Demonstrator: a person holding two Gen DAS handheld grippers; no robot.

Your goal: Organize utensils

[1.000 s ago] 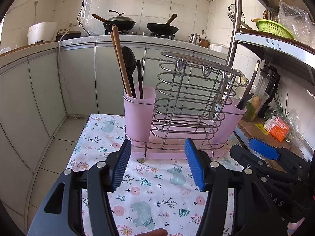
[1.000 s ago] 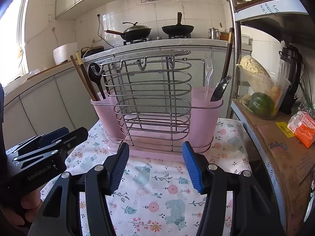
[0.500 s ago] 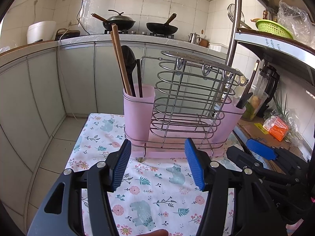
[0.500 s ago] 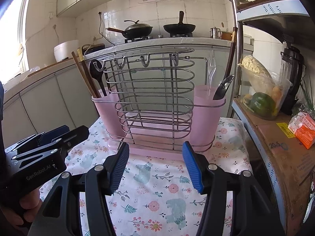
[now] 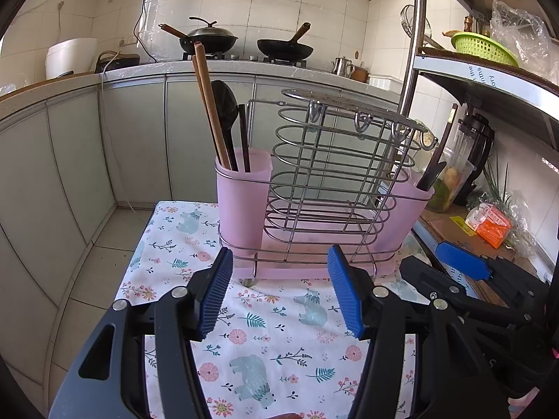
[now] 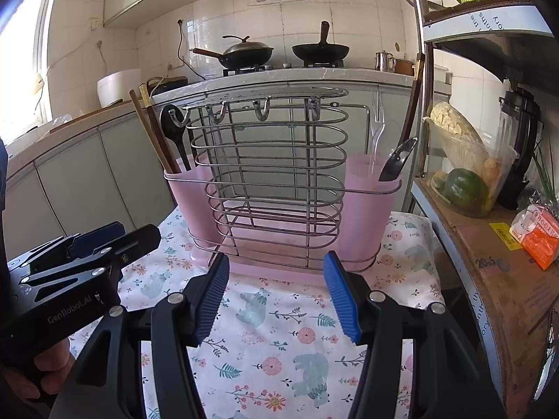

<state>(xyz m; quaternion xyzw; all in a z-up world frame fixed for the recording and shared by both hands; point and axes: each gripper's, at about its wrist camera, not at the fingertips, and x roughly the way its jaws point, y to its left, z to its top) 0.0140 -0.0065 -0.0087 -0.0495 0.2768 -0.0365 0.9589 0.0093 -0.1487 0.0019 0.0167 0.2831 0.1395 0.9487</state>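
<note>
A wire utensil rack with pink plastic cups (image 5: 325, 206) is standing toward the far edge of a small desk draped in a white floral cloth with bear prints (image 5: 272, 335). Its left cup (image 5: 241, 195) is holding a pair of brown wooden chopsticks (image 5: 209, 108), a black plastic spoon (image 5: 225, 111) and a thin dark stick beside it, all leaning slightly. Its right cup (image 6: 367, 206) is holding a black-handled serrated utensil (image 6: 398, 159), a clear plastic fork (image 6: 376, 136) and a long dark stick (image 6: 414, 104). The wire middle section of the rack is showing nothing inside.

The left tool (image 5: 279, 293) is hovering over the cloth just in front of the rack, its blue-padded jaws standing wide apart and gripping nothing, touching nothing. The right tool (image 6: 276, 296) is sitting alongside it, likewise spread wide and empty, pads clear of the rack's pink base. A hand (image 6: 42, 370) is gripping the left tool's handle at the lower left of the right wrist view.

Beyond the desk, grey cabinets are running under a pale kitchen counter (image 5: 244, 66) carrying a lidded wok (image 5: 208, 38), a second black wok (image 5: 284, 47) and a white rice cooker (image 5: 70, 56). On the right, a metal shelf is carrying a green basket (image 5: 484, 47), a clear container of vegetables (image 6: 464, 174) and an orange packet (image 6: 538, 237).
</note>
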